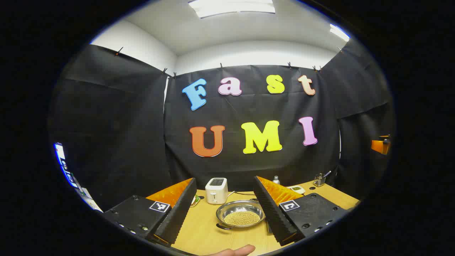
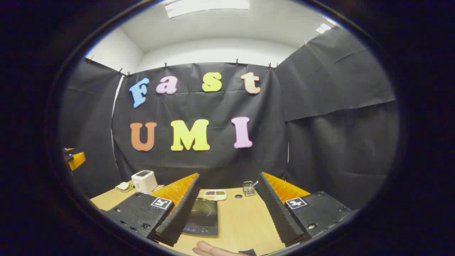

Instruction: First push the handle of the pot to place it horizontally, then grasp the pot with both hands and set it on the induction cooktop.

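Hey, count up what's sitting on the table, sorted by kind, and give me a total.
Cooking gear: 2, pot, induction cooktop
Toaster: 1
Food dishes: 2, tray, plate
Bottle: 1
Wire holder: 1
Total: 7

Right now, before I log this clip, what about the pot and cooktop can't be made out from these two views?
- Pot, left gripper view: its far right rim hides behind the left gripper; only a stub of a handle shows at its near left.
- Induction cooktop, right gripper view: its left part hides behind the right gripper; panel markings are too small.
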